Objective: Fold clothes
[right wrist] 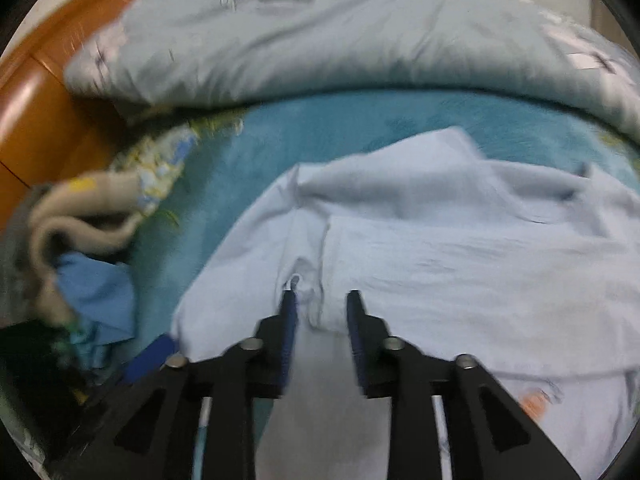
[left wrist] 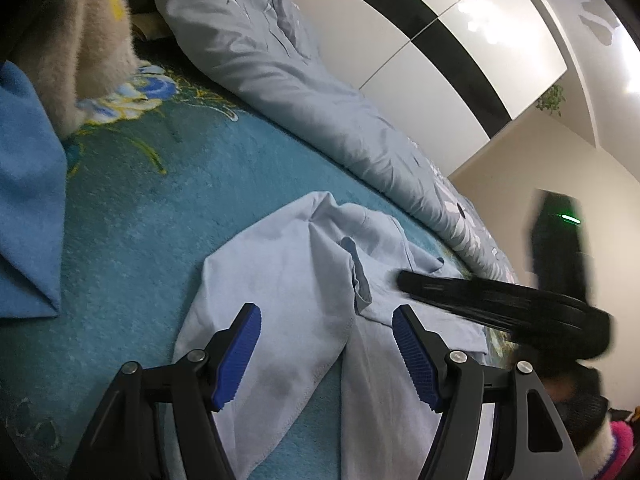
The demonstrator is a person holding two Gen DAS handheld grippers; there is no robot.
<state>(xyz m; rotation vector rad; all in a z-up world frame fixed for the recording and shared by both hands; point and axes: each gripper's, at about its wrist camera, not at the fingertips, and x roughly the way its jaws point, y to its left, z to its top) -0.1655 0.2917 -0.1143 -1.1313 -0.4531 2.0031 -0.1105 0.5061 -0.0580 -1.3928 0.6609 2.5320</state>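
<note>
A light blue shirt [left wrist: 304,264] lies crumpled on the teal bed cover [left wrist: 140,220]. My left gripper [left wrist: 326,310] hovers just over the shirt's near part, open, its blue pads [left wrist: 240,352] wide apart with nothing pinched. My right gripper [left wrist: 408,282] comes in blurred from the right, low over the shirt. In the right wrist view the shirt [right wrist: 440,240] fills the middle. There my right gripper [right wrist: 320,300] stands open, with a raised fold of the shirt between its fingers and the pads not pressing on it.
A grey-blue duvet [left wrist: 280,72] is bunched along the far side of the bed. A blue cloth [left wrist: 24,200] and a beige fluffy garment [left wrist: 80,40] lie at the left. A wooden headboard [right wrist: 40,100] lies beyond. White wardrobe doors [left wrist: 460,60] stand behind.
</note>
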